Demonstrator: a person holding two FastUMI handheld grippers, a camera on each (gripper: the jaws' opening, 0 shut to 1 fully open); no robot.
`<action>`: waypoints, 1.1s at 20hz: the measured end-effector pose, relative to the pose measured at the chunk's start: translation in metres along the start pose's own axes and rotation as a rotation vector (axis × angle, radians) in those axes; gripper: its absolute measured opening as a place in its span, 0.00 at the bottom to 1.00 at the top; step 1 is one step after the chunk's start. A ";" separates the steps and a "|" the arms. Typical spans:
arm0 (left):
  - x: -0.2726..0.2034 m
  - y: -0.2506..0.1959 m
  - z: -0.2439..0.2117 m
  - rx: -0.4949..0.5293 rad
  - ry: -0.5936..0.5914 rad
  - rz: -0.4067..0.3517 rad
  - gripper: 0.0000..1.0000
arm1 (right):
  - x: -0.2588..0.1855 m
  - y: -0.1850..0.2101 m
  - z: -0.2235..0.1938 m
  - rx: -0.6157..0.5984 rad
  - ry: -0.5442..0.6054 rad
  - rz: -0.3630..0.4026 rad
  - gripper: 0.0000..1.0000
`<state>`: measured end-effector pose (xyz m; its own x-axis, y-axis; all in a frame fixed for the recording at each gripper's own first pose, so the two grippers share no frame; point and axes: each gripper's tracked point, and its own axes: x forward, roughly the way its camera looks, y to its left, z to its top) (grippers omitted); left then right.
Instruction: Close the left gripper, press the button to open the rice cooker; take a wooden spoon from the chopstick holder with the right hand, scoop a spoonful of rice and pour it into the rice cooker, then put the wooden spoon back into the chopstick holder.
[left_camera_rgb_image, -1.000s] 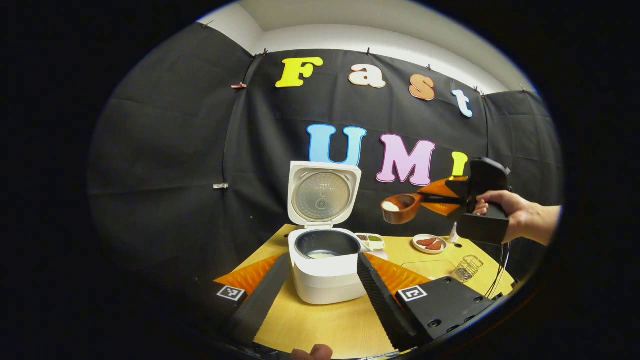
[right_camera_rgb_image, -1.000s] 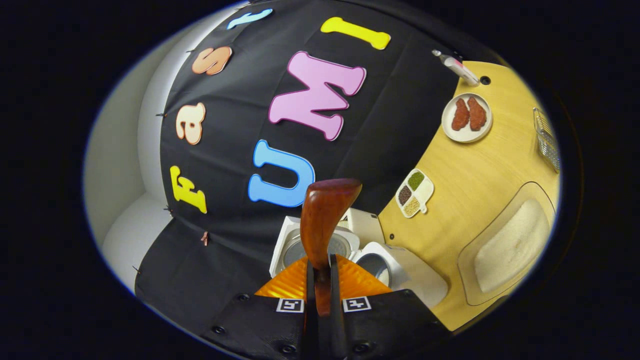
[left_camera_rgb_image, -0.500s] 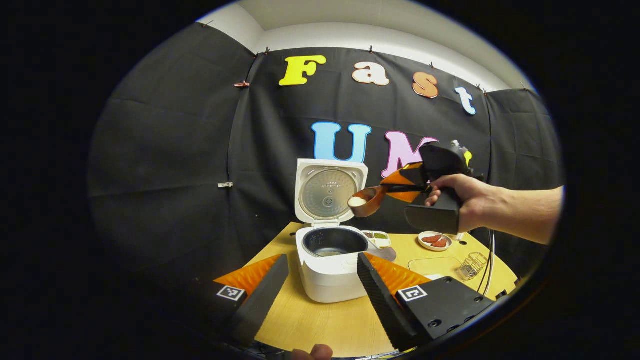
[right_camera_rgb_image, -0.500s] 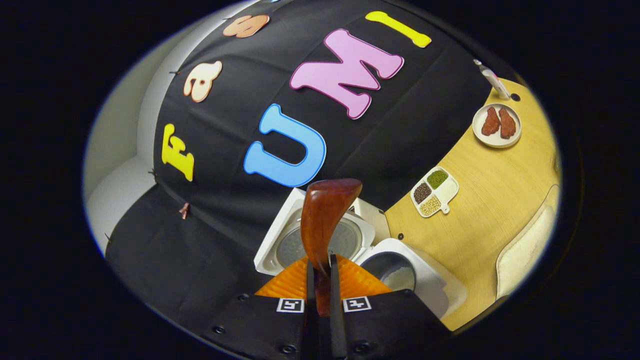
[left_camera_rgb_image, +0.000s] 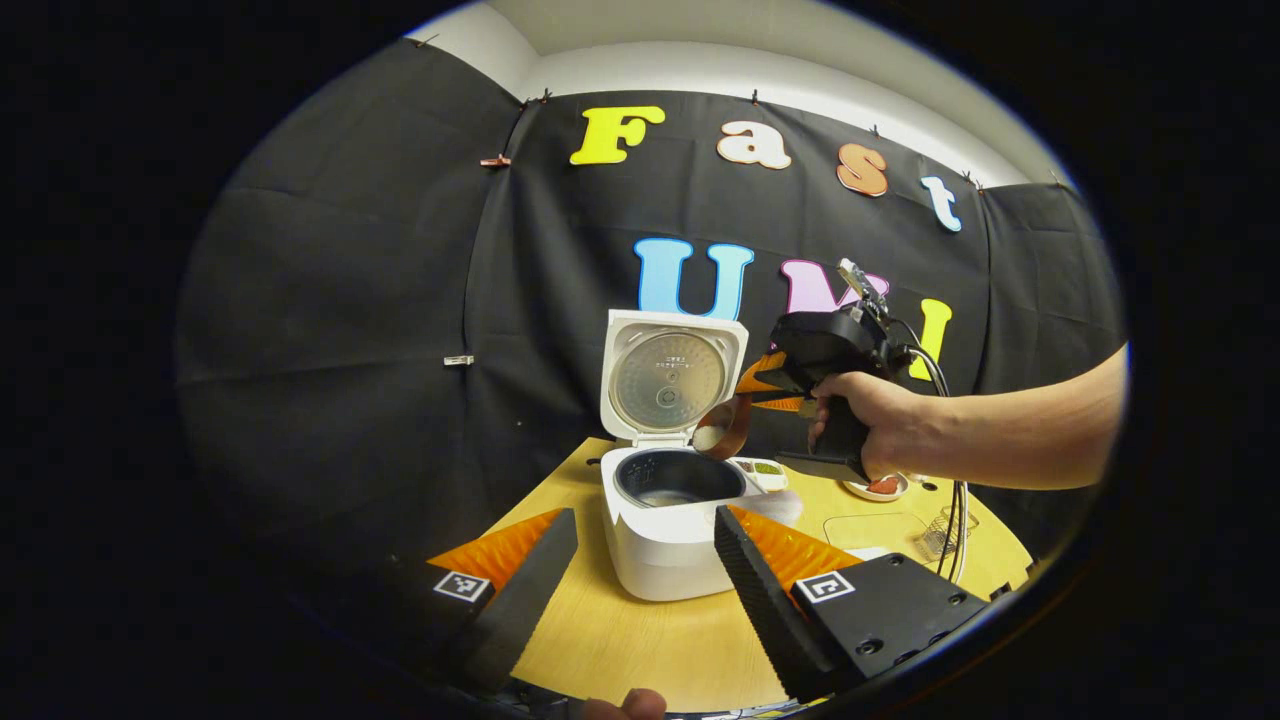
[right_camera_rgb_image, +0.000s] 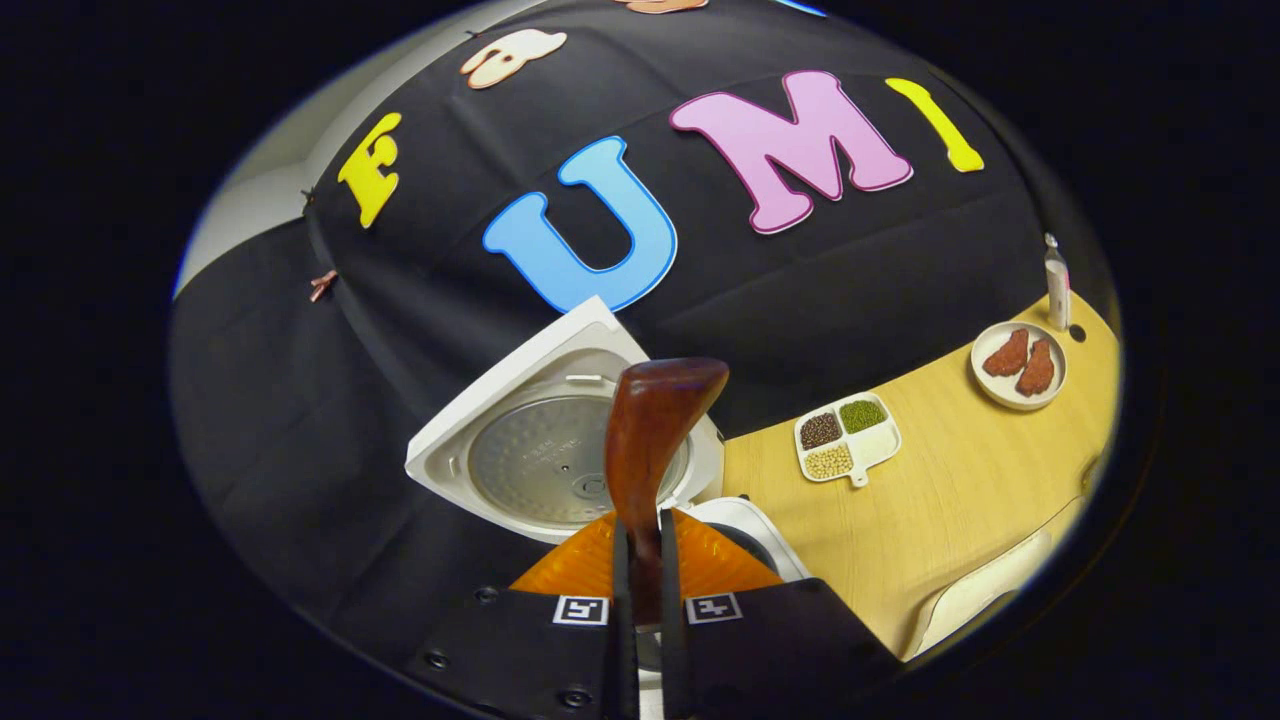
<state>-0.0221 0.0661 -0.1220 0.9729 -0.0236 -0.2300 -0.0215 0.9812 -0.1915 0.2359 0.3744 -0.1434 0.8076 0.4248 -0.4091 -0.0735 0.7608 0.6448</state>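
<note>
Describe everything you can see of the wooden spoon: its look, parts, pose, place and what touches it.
The wooden spoon looks like glossy reddish-brown wood, with a deep rounded bowl and a handle. The right gripper is shut on the handle, both fingers pressing it. In the left gripper view the bowl is tilted downward just above the open rice cooker, in front of its raised lid, and white rice shows at its lip. Nothing but the gripper appears to touch the spoon.
</note>
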 end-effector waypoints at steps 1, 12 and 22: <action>-0.001 0.001 -0.002 -0.001 0.002 0.002 0.95 | 0.002 0.000 -0.002 -0.028 0.004 -0.006 0.13; -0.004 0.010 -0.005 -0.013 0.013 0.009 0.95 | 0.011 0.022 -0.003 -0.325 -0.006 0.030 0.13; -0.009 0.008 -0.008 -0.022 0.018 0.010 0.95 | -0.004 0.064 -0.013 -0.740 -0.031 0.150 0.13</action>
<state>-0.0325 0.0727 -0.1290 0.9684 -0.0177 -0.2487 -0.0362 0.9769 -0.2104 0.2204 0.4283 -0.1088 0.7736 0.5437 -0.3256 -0.5485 0.8317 0.0856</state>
